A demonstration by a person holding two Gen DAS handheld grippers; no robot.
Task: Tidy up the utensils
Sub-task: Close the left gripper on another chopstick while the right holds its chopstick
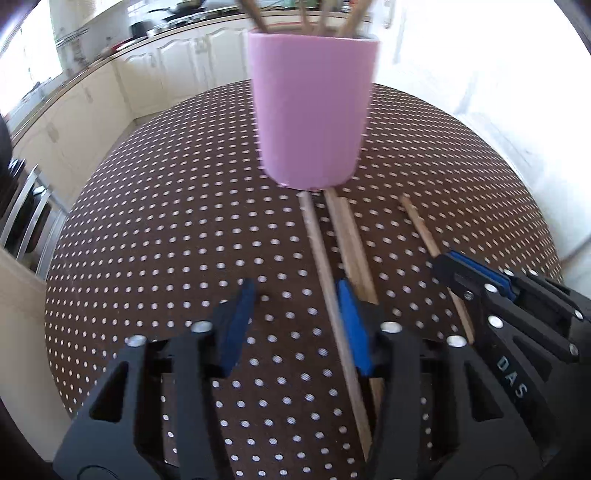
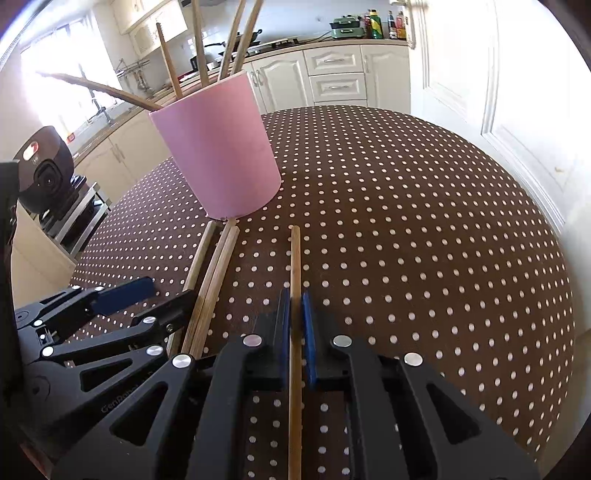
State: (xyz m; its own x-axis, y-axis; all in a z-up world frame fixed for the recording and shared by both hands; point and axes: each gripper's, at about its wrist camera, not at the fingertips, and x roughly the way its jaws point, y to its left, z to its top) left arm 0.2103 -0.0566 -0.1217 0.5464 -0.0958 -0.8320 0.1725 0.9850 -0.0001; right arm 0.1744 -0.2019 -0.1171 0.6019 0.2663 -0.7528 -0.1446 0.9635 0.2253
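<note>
A pink cup [image 1: 314,110] [image 2: 218,147] stands on the brown dotted tablecloth [image 1: 166,240] [image 2: 406,221] with several wooden chopsticks upright in it. In front of it lie a single chopstick [image 1: 317,243] [image 2: 201,251] and a pair of chopsticks [image 1: 349,240] [image 2: 221,258]. My left gripper [image 1: 295,317] [image 2: 159,295] is open; the single chopstick runs between its jaws, close to the right pad [image 1: 352,325]. My right gripper [image 2: 295,299] [image 1: 465,273] is shut on a fourth chopstick [image 2: 295,258] [image 1: 421,225], whose far end points toward the cup.
Cream kitchen cabinets [image 2: 332,74] and a worktop with bottles [image 2: 384,24] run behind the table. A black camera on a stand [image 2: 44,177] sits off the table's left edge. A white door [image 2: 498,92] is at the right.
</note>
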